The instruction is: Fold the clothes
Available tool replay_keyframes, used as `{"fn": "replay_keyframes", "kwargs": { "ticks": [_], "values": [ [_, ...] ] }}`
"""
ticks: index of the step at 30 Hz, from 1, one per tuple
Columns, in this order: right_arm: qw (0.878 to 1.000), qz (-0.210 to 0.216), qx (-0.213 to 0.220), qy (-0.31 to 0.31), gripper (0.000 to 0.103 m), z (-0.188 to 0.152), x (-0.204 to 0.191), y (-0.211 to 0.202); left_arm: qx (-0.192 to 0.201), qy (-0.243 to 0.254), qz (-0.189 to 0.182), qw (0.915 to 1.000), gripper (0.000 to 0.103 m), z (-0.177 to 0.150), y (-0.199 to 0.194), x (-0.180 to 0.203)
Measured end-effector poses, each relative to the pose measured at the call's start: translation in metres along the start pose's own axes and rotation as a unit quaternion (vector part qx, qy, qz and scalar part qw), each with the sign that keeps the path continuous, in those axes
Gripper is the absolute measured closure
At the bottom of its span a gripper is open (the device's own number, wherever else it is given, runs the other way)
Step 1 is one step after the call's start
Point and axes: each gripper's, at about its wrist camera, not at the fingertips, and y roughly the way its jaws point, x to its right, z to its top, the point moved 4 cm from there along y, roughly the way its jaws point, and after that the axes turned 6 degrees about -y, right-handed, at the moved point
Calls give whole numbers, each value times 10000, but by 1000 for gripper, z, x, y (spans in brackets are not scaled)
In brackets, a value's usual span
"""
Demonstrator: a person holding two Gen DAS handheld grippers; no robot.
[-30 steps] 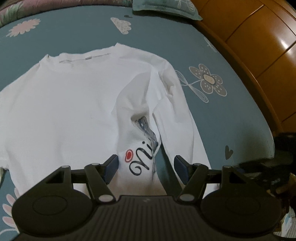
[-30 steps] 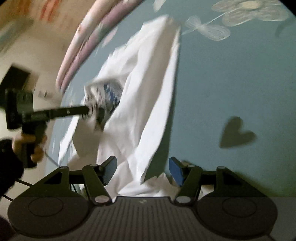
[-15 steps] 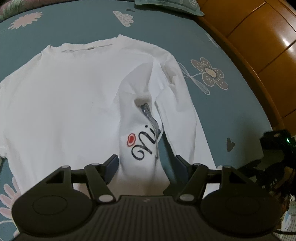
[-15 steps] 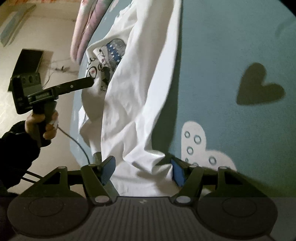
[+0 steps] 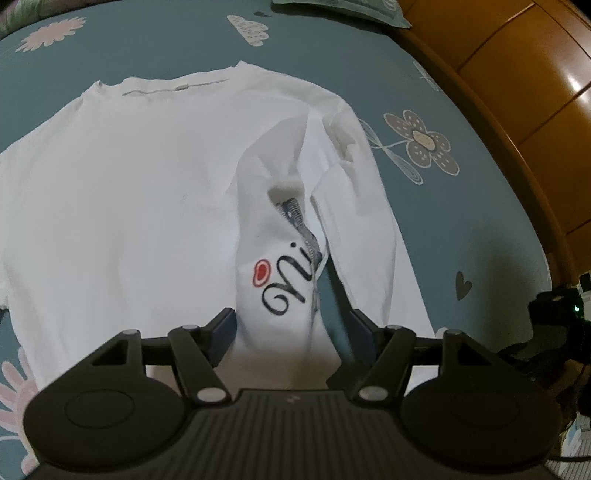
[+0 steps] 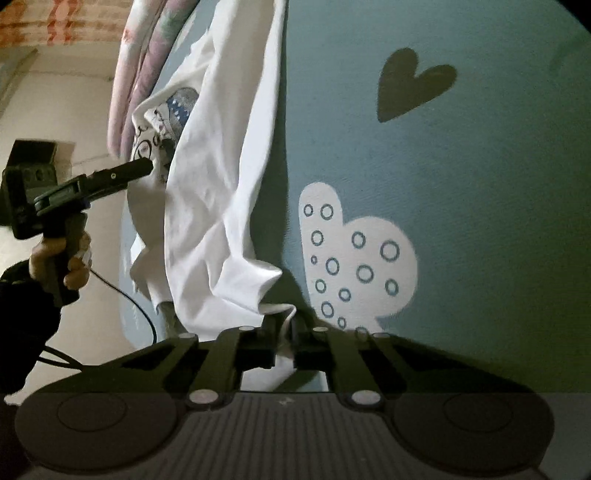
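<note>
Teal flowered bedsheet (image 5: 461, 229), wooden cabinet (image 5: 524, 85).

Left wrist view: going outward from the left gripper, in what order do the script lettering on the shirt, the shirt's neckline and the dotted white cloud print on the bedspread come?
From the left gripper:
1. Script lettering, just ahead of the fingertips on the folded-over part of the shirt.
2. Neckline, at the shirt's far end, left of centre.
3. Dotted cloud print, on the bedspread beyond the shirt, near the top.

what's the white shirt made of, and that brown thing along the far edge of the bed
White shirt: looks like soft matte knit, probably cotton; it creases and drapes limply, with a printed design on its turned-up part. Brown board: seems to be varnished wood or wood-look laminate; orange-brown panels with seams and bright glossy highlights. Neither can be confirmed by look alone.
</note>
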Motion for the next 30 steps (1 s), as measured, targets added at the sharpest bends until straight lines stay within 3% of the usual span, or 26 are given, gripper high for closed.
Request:
{"fn": "replay_keyframes", "kwargs": {
  "ticks": [4,10,19,30],
  "values": [
    [9976,-676,138,-70,93,4,-17,-23,-38,183,52,9998,37,3,-4,0],
    [9845,-1663,432,-347,93,37,-12,-99,-51,178,98,9998,37,3,-3,2],
    [9414,-3228,602,-772,93,87,8,-194,-58,189,155,9997,37,1,-3,3],
    [8860,-4435,825,-1070,93,113,-4,-253,-86,140,197,9997,37,1,-4,-1]
  ]
}}
